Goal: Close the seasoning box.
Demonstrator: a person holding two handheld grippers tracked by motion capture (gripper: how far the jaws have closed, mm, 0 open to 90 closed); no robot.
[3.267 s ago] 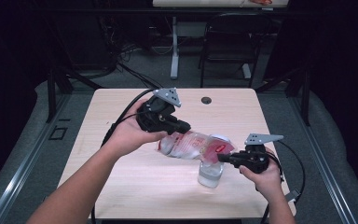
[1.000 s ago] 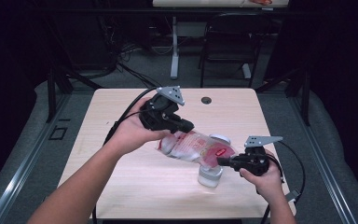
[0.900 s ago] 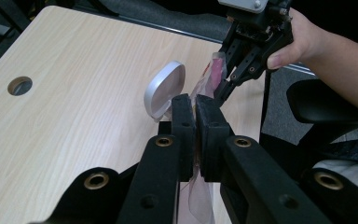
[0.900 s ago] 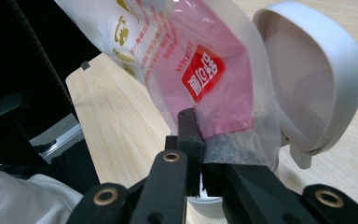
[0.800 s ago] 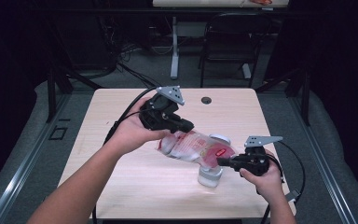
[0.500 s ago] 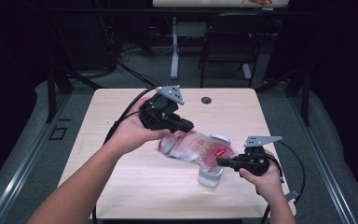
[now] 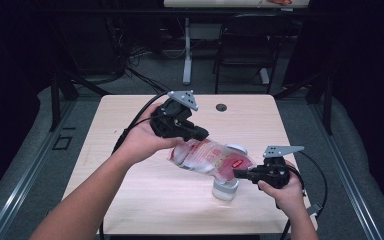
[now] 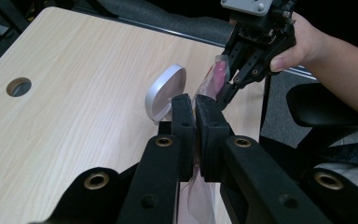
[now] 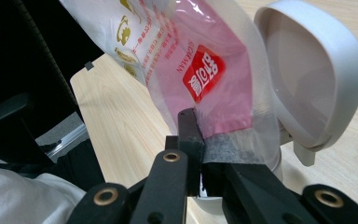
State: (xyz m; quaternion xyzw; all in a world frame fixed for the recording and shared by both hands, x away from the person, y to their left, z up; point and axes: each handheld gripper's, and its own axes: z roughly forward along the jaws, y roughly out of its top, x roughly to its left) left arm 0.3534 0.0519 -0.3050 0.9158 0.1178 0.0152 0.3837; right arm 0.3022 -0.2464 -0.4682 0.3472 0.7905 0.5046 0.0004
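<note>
A clear plastic pouch [image 7: 209, 157] with pink contents and a red label hangs slanted between both grippers above the table. My left gripper [image 7: 200, 135] is shut on its upper end; in the left gripper view the film [image 8: 204, 91] is pinched between the jaws [image 8: 195, 105]. My right gripper [image 7: 237, 173] is shut on the lower end, its jaws [image 9: 196, 122] clamping the pouch's edge [image 9: 205, 70]. Right below this end stands a small white container [image 7: 226, 189] with its flip lid [image 9: 307, 74] open.
The light wooden table [image 7: 130, 125] has a round cable hole [image 7: 221, 107] near its far edge. Cables trail from both grippers. A chair [image 7: 245, 45] and a desk leg [image 7: 187, 50] stand on the dark floor beyond the table.
</note>
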